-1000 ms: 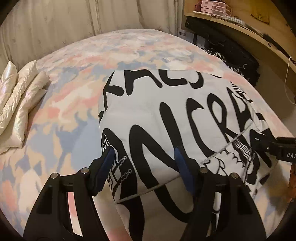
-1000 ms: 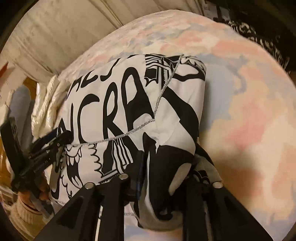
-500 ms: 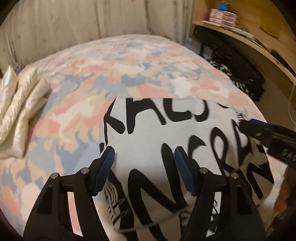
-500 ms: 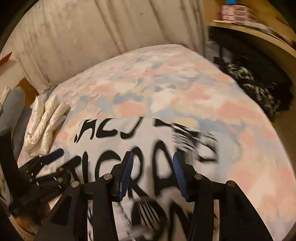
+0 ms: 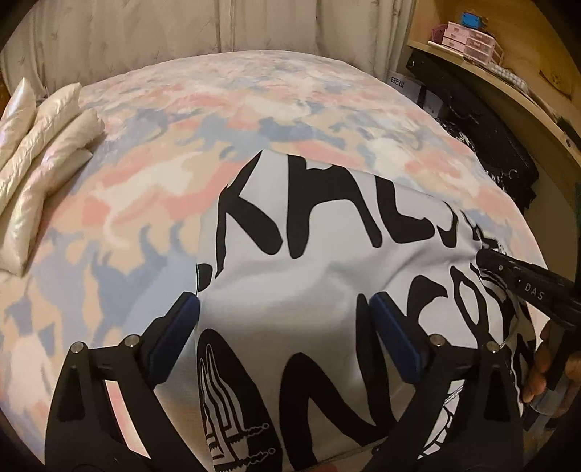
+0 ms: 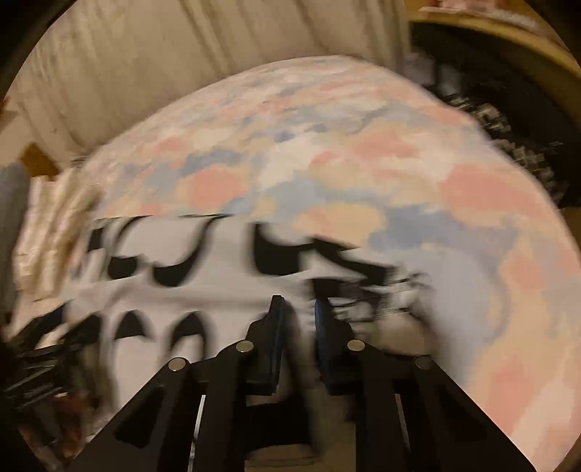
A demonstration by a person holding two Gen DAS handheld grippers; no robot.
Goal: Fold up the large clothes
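Observation:
A folded white garment [image 5: 319,290] with big black lettering lies on the near part of the bed [image 5: 254,119]. My left gripper [image 5: 287,326] is open and empty, hovering over the garment's near left part. My right gripper [image 6: 299,316] shows in a blurred view over the garment's right part [image 6: 225,290]; its jaws stand a narrow gap apart with nothing seen between them. The right gripper also shows in the left wrist view [image 5: 486,256], its tip at the garment's right edge.
The bed has a pink, blue and cream cover. A cream quilted item [image 5: 40,152] lies at its left edge. A wooden desk [image 5: 508,83] with pink boxes [image 5: 468,36] stands right, dark bags [image 5: 486,134] beneath. Curtains [image 5: 181,32] hang behind.
The right gripper let go of the garment's bunched edge, lifted and moved over the garment, its jaws narrowing. The left gripper stayed open and drew back a little. The garment now lies flatter.

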